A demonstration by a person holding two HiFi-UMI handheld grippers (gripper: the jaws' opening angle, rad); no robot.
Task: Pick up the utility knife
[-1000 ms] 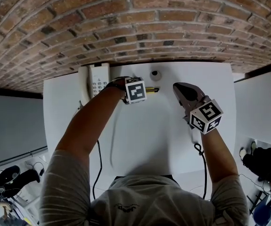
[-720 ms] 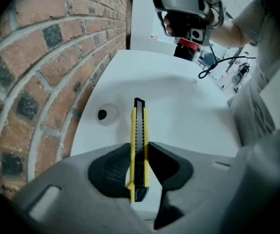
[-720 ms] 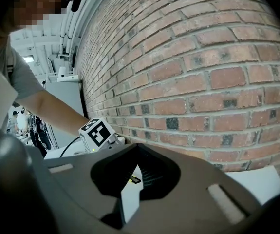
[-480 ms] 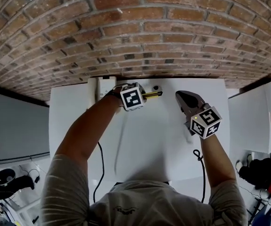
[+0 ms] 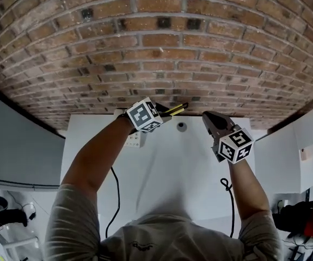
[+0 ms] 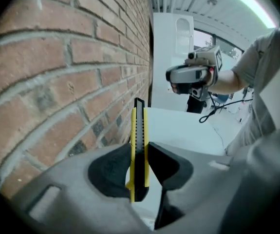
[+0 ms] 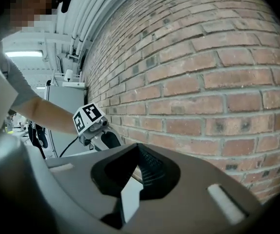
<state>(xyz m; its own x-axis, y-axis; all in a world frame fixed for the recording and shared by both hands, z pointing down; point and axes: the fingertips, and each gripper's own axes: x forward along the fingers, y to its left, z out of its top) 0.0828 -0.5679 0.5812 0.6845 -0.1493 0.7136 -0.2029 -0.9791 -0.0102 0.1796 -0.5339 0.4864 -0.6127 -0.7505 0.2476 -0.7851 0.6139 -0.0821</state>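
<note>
Arms (image 5: 99,156) reach toward brick wall (image 5: 156,48); left claw (image 6: 140,150) clamps utility knife (image 6: 139,123), right claw (image 7: 137,152) clenched.

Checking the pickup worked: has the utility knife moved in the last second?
Yes. Gripped by the left tool, the knife has risen off the white table and now shows against the brick wall.

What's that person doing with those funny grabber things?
A person has a gripper in each hand. The left gripper is clamped on a yellow utility knife and holds it in the air above the white table, close to the brick wall. The right gripper is shut with nothing in it, raised alongside.
</note>
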